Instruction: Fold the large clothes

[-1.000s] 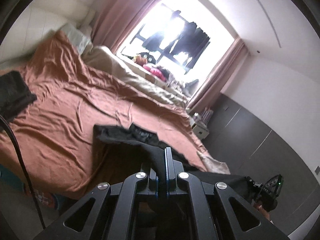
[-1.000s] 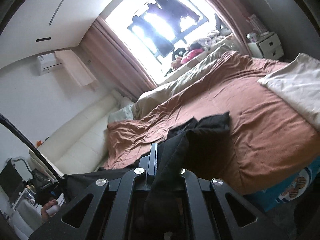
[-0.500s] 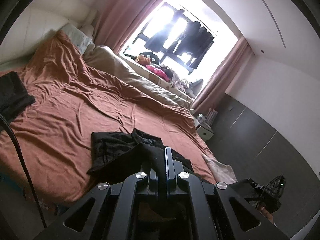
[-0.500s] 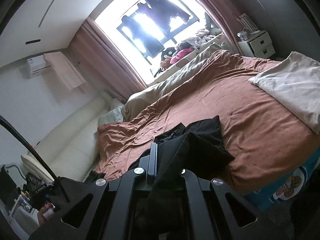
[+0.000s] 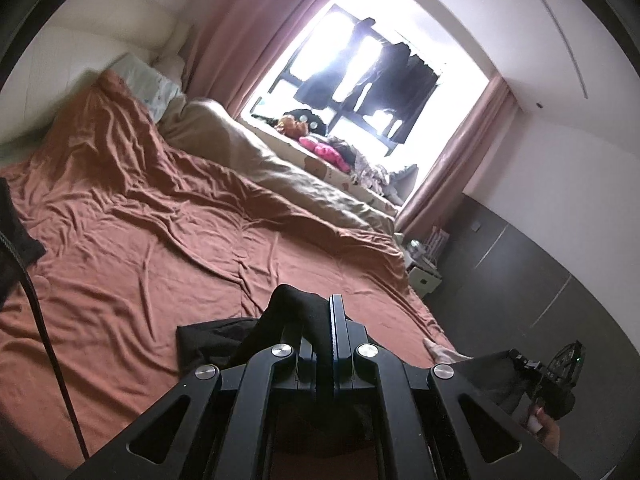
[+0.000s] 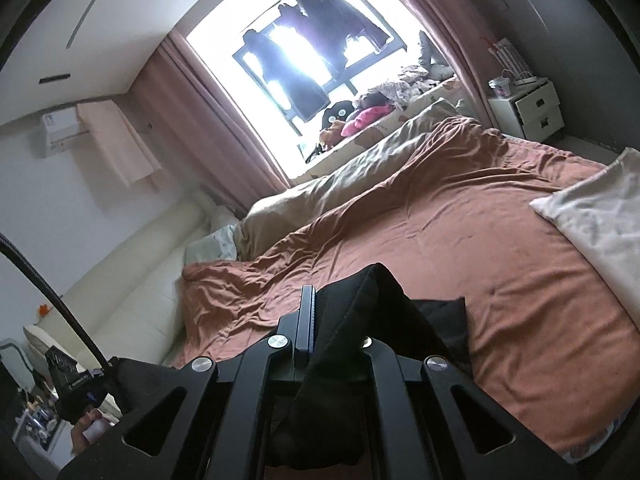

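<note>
Holding status: both tongs are clamped narrow on the black garment [image 5: 304, 316], one edge in each.
Left tongs: the left tongs [image 5: 332, 312] grip a bunched fold of cloth that rises just ahead of the tips and drapes to their left side.
Right tongs: the right tongs [image 6: 316, 312] pinch a peaked fold of the black garment [image 6: 372, 292], which falls away to their right side and under them.
Change noted: a second ago a broad flap of cloth lay spread on the bed well ahead of both tongs; that flap has since shrunk to a short strip close in under the tips.
Camera shift: both views have also tipped, with more of the bed sheet [image 5: 168, 248] bare beyond the cloth.
Garment location: on the near part of the bed, directly below and just ahead of the tongs, partly lifted off the sheet.
Reading: the held edge appears to be travelling back over the lying part, so one fold is probably being made or drawn tight.
Progress: judged early to middle; the shape of the lying portion is largely hidden behind the tongs.
Risk: slack fabric may bunch unevenly on the wrinkled sheet.
Other items: a pale blanket [image 6: 600, 220] lies far to the right of the right tongs, apart from the garment.
</note>
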Action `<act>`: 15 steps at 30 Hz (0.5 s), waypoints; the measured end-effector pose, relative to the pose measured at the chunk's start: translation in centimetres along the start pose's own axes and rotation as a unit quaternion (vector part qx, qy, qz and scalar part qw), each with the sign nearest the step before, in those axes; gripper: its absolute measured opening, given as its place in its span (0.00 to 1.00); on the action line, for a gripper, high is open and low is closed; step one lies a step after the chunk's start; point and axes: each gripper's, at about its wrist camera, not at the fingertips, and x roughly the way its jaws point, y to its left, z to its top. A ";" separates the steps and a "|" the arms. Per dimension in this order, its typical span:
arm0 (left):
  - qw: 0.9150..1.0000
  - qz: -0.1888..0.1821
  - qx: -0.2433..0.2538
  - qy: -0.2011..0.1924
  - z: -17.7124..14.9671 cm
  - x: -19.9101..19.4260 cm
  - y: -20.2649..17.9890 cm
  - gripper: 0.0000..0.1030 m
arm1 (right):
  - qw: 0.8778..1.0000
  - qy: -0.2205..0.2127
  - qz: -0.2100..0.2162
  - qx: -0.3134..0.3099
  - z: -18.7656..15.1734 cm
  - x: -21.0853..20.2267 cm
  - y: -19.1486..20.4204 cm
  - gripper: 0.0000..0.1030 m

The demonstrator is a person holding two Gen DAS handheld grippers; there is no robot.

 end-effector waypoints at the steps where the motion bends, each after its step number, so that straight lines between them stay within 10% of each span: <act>1: 1.000 0.001 0.000 0.004 0.3 1.1 0.4 0.04 | 1.000 0.005 -0.004 0.000 0.1 1.2 0.0 0.01; 15: 0.998 0.025 -0.007 0.061 2.2 13.6 4.9 0.04 | 0.996 0.056 -0.065 0.026 3.5 12.0 -1.3 0.01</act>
